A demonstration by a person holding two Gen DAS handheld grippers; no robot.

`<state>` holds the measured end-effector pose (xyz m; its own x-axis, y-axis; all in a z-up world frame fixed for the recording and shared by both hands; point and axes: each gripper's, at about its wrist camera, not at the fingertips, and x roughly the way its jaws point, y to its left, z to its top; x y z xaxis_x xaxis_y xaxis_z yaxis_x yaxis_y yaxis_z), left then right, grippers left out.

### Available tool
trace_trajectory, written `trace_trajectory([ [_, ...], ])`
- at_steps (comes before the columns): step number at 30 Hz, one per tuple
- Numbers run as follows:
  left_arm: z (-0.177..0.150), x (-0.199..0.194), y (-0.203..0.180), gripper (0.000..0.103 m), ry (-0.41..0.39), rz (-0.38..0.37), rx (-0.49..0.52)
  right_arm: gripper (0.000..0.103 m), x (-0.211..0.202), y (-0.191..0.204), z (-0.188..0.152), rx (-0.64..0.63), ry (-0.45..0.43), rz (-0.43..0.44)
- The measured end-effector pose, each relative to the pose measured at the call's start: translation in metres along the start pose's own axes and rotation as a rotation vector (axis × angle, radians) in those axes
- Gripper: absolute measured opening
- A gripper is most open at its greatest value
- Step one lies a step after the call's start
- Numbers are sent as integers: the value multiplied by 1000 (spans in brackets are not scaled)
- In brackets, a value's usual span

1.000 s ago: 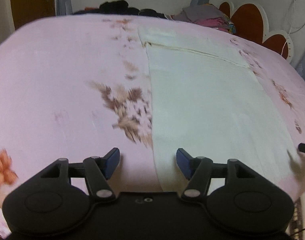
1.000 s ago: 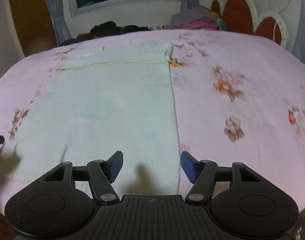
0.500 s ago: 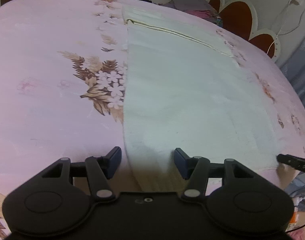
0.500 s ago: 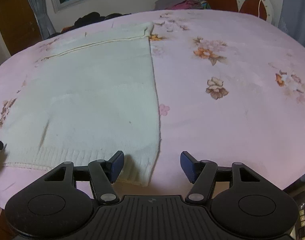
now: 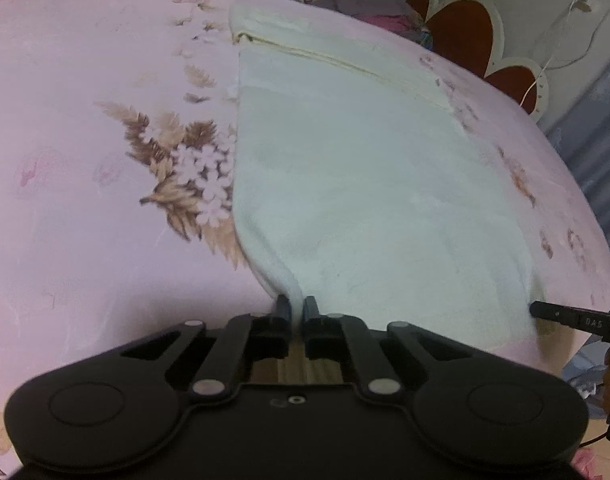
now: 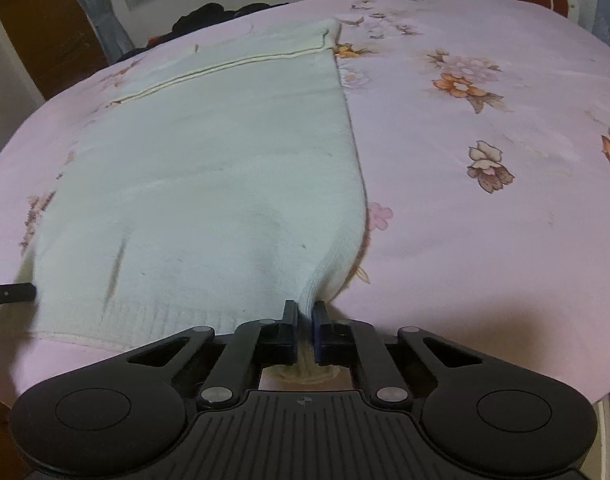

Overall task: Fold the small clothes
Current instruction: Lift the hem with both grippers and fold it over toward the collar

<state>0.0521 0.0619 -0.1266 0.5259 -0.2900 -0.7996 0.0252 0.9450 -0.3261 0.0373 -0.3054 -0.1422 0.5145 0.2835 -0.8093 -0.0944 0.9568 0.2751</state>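
Observation:
A cream knitted sweater [image 5: 365,184] lies flat on a pink flowered bedspread [image 5: 85,200], its ribbed hem toward me. My left gripper [image 5: 296,305] is shut on the sweater's near left hem corner, and the cloth bunches up between its pads. In the right wrist view the same sweater [image 6: 225,160] spreads to the left, and my right gripper [image 6: 305,307] is shut on the near right hem corner, which puckers into a small peak. Each gripper's tip shows at the edge of the other's view: the right one [image 5: 545,311] and the left one [image 6: 9,293].
A red and white scalloped headboard [image 5: 465,36] stands at the bed's far right. Dark and coloured clothes [image 6: 209,14] are piled along the far edge under a window with curtains. The bedspread [image 6: 485,140] right of the sweater carries only its flower print.
Both grippers went from open, straddling the hem corners, to shut on them. The corners now bunch up between the pads. Both views tipped down and closer to the hem.

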Motion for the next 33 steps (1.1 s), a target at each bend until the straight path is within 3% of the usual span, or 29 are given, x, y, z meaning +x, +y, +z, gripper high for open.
trace_trajectory([
  [7,39,-17,-9,5,-98,-52,0,6,-16,4,32,22,-70,79],
  [16,114,-12,-22,4,-208,-78,3,6,-17,4,110,28,-185,122],
  [33,248,79,3,3,-273,-36,-164,5,94,-17,277,124,-250,161],
])
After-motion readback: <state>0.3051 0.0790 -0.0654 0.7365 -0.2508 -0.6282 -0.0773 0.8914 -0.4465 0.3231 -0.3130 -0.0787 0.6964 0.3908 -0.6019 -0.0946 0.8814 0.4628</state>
